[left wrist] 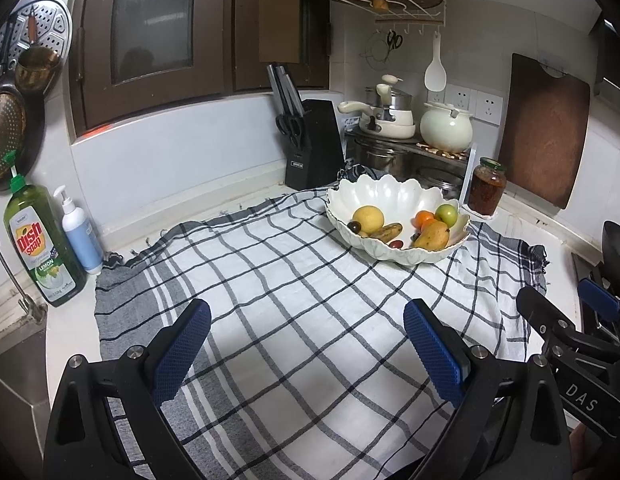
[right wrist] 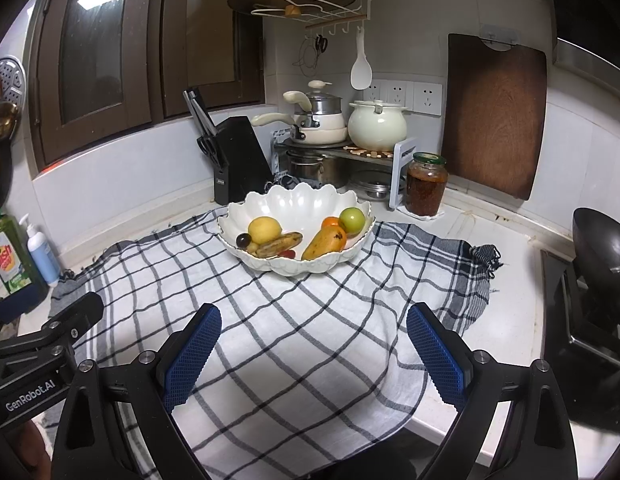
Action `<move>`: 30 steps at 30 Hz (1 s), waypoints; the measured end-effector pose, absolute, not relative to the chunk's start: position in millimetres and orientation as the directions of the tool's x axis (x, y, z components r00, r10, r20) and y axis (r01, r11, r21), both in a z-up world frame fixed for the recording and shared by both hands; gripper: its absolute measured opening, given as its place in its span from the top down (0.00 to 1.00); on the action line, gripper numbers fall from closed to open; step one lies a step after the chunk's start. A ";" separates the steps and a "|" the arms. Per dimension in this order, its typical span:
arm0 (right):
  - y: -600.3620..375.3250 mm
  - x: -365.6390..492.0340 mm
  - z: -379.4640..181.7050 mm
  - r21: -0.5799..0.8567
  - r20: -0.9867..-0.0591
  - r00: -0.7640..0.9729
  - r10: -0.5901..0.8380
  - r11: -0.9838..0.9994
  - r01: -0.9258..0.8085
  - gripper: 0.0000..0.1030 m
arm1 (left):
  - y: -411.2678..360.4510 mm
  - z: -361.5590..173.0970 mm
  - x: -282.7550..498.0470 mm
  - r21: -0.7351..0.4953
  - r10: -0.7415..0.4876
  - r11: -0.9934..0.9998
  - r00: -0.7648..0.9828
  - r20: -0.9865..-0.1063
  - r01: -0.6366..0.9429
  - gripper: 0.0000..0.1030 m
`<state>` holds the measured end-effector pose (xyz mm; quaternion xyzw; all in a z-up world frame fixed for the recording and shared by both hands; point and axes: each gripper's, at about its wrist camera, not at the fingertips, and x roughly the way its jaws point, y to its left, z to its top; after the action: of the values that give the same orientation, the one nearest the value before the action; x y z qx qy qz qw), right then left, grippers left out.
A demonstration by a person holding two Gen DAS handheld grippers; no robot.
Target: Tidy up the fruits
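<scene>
Left gripper [left wrist: 306, 344] hangs spread wide and empty over the checked cloth [left wrist: 270, 300]; the fruit bowl [left wrist: 394, 196] sits far right, jar [left wrist: 487, 186] just beside it, knife block [left wrist: 314, 144] behind.

Right gripper [right wrist: 314, 350] likewise gapes empty. Bowl [right wrist: 298, 200] lies far centre; its mango [right wrist: 324, 242] and banana [right wrist: 280, 244] point near-left to far-right.

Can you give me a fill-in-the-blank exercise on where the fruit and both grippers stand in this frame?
1. All the fruit lies inside the white scalloped ____.
2. The bowl rests on a ____ cloth.
3. The left gripper and right gripper both have their jaws ____.
4. The green apple sits beside the ____.

Missing words: bowl; checked; open; orange
</scene>
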<state>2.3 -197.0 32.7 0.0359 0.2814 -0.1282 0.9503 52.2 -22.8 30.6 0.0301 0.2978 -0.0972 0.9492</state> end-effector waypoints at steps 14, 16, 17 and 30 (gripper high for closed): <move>-197.9 2.8 32.8 -0.002 -0.544 0.809 -0.221 0.965 0.263 0.08 | -20.3 29.7 53.2 -0.005 -0.172 0.978 0.800 -0.575 0.206 0.04; -197.4 2.7 32.8 -0.002 -0.544 0.809 -0.223 0.965 0.264 0.08 | -21.1 29.7 52.8 -0.004 -0.170 0.979 0.801 -0.574 0.205 0.04; -197.4 2.7 32.8 -0.002 -0.544 0.809 -0.222 0.965 0.263 0.08 | -21.0 29.6 52.7 -0.004 -0.170 0.979 0.802 -0.573 0.205 0.04; -196.6 3.1 32.5 -0.002 -0.544 0.809 -0.223 0.964 0.265 0.08 | -19.3 29.8 53.8 -0.002 -0.168 0.979 0.803 -0.573 0.203 0.04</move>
<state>3.1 -196.6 32.5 0.0372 0.2814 -0.1285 0.9502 53.8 -19.3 29.8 0.0298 0.2986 -0.0978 0.9489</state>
